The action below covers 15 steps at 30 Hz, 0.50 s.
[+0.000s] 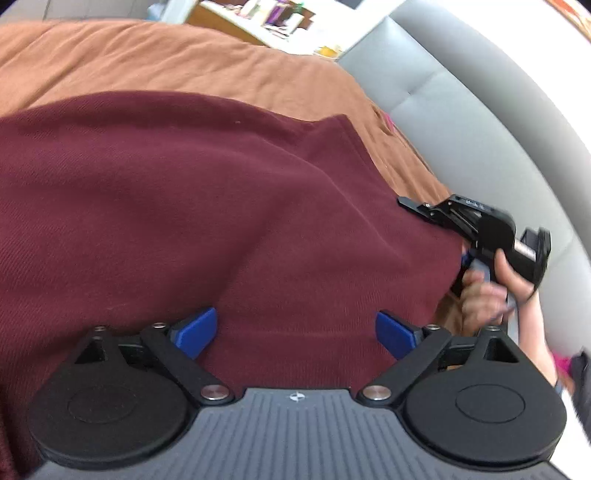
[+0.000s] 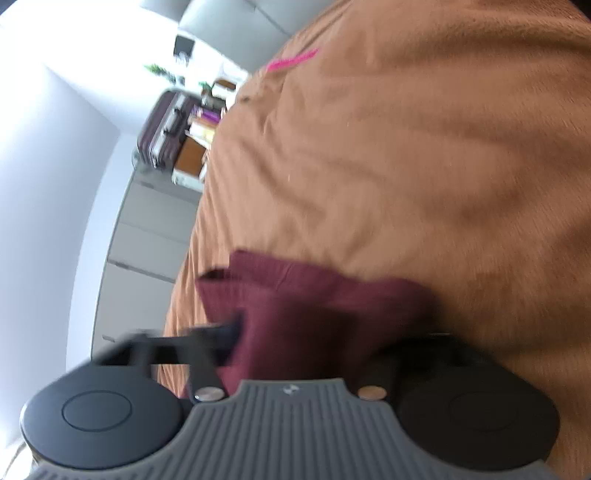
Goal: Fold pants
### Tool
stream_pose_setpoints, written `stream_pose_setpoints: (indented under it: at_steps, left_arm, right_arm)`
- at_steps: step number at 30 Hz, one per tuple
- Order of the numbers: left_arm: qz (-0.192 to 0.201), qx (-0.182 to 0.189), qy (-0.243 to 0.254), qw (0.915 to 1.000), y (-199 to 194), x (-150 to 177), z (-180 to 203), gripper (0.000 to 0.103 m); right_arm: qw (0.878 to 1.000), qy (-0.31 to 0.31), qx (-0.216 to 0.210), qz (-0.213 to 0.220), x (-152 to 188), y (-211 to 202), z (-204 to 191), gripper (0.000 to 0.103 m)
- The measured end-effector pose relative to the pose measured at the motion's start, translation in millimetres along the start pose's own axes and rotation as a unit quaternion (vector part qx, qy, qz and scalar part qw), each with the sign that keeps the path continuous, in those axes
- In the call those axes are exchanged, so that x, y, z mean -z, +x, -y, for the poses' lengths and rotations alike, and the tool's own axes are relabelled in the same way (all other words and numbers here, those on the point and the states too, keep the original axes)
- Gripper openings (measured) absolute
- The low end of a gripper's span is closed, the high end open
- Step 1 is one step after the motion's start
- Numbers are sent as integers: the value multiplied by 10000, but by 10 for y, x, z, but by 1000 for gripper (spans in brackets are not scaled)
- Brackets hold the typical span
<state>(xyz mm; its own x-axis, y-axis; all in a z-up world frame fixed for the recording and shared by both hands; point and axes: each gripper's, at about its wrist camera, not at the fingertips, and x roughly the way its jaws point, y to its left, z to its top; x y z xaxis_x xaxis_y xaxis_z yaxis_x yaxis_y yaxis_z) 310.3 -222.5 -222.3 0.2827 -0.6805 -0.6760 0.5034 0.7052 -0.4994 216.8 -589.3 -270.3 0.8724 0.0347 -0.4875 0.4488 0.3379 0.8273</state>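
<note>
The dark red pants [image 1: 192,206] lie spread on an orange-brown bed cover [image 1: 184,62]. My left gripper [image 1: 295,334] is open just above the pants, its blue pads wide apart with the cloth showing between them, holding nothing. My right gripper [image 1: 463,262], held in a hand, is at the pants' right edge. In the blurred right wrist view a bunch of the pants [image 2: 306,317] fills the space between the right gripper's [image 2: 295,343] fingers; it seems shut on that cloth. Its fingertips are hidden by the fabric.
A grey padded headboard [image 1: 461,122] runs along the bed's right side. A shelf with bottles and boxes [image 1: 269,18] stands beyond the bed. A purple suitcase [image 2: 166,125] and grey drawers [image 2: 147,229] stand beside the bed. A pink strip [image 2: 291,59] lies on the cover.
</note>
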Motion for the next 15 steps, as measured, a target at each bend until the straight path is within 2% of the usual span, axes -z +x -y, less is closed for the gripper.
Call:
stream_pose_setpoints:
  at_steps: [3, 6, 9, 12, 13, 14, 15]
  left_arm:
    - [73, -108, 205, 9997, 34, 18, 79, 103]
    - [229, -130, 110, 9996, 42, 18, 82, 103]
    - [415, -31, -16, 9991, -33, 51, 70, 103]
    - [556, -31, -144, 9983, -152, 90, 54, 103]
    - [650, -68, -252, 9975, -212, 116, 47, 101]
    - [701, -228, -428, 9964, -288, 134, 65, 90]
    - [761, -351, -605, 9946, -393, 156, 104, 89]
  right_arm:
    - [9972, 425, -620, 25, -30, -90, 149, 11]
    - [9968, -51, -799, 22, -9, -139, -5, 9]
    - [9908, -539, -1240, -47, 7, -199, -322, 9]
    - [9807, -1075, -1615, -229, 70, -221, -808, 9]
    - [9751, -1329, -1739, -360, 126, -234, -1014, 9]
    - [9696, -1560, -1820, -483, 192, -250, -1184, 9]
    - [9638, -1804, -1869, -603, 270, -261, -1356, 9]
